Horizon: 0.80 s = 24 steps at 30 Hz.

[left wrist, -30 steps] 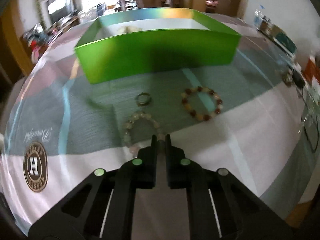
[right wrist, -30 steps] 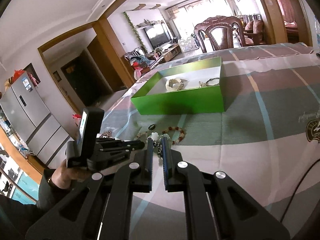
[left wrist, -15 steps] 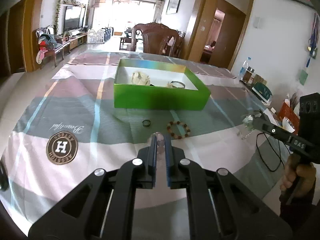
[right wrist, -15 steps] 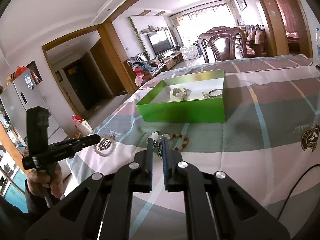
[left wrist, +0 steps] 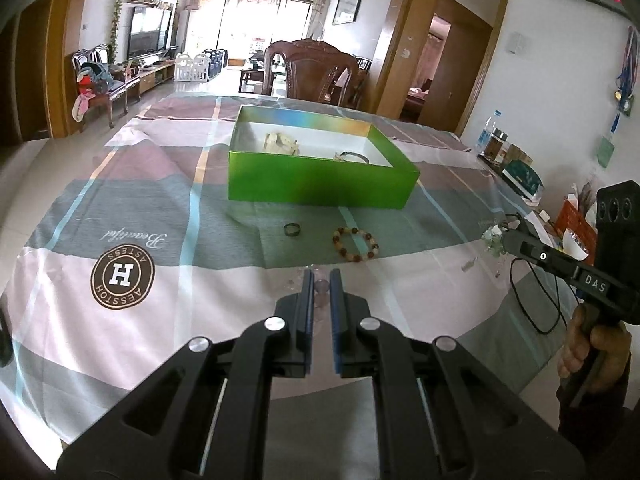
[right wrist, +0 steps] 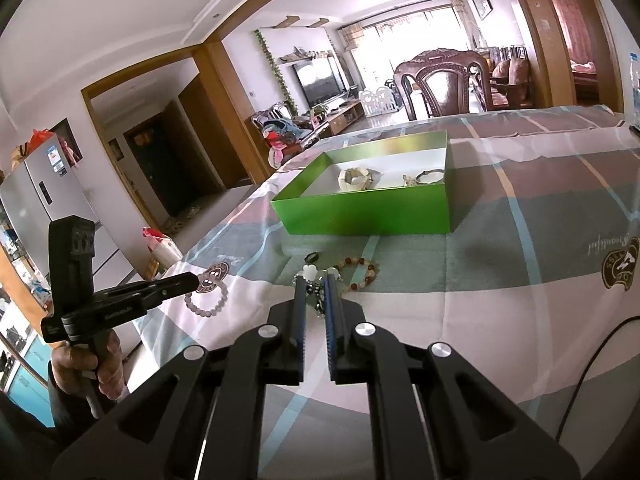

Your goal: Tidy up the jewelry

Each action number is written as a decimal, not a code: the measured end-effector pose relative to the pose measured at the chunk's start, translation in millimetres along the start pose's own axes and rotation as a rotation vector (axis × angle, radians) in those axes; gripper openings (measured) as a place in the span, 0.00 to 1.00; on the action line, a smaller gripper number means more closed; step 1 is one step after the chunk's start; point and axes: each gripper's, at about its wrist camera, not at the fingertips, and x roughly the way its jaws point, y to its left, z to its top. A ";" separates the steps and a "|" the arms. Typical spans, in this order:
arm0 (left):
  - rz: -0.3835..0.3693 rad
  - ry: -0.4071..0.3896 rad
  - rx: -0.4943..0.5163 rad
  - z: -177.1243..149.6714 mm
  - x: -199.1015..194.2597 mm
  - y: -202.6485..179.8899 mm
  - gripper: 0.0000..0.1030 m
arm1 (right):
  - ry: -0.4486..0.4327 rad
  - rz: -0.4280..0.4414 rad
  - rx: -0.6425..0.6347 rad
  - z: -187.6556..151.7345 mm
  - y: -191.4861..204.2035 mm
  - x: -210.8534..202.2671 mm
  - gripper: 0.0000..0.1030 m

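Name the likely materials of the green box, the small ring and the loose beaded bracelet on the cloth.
Green box: probably glossy card, iridescent sheen, white lining. Ring: seemingly dark metal, plain band. Beaded bracelet: polished stone or glass beads, brown and cream; uncertain.

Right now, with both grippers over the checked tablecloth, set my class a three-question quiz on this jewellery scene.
1. True or false: the small dark ring lies inside the green cardboard box.
2. The left gripper grips: A) a pale pink bead bracelet; B) a gold chain; C) nothing.
3. With the right gripper shut on a white-flower beaded piece, which bracelet lies ungripped on the checked tablecloth?
Key: 1 false; 2 A, the pale pink bead bracelet; 3 the brown-and-cream bead bracelet.
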 end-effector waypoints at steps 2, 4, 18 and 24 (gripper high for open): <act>0.000 0.003 -0.002 -1.0 0.8 -0.8 0.07 | 0.001 0.000 0.001 -0.8 -0.1 -0.2 0.08; 0.000 0.007 -0.002 -1.6 1.8 -0.9 0.07 | 0.002 0.000 0.003 -1.4 -0.6 -0.4 0.08; 0.004 0.028 -0.001 -5.2 10.2 0.8 0.08 | 0.013 0.001 0.007 -5.4 -2.9 2.5 0.08; 0.006 0.035 -0.001 -6.0 12.3 0.8 0.08 | 0.014 0.001 0.009 -5.6 -2.6 2.2 0.08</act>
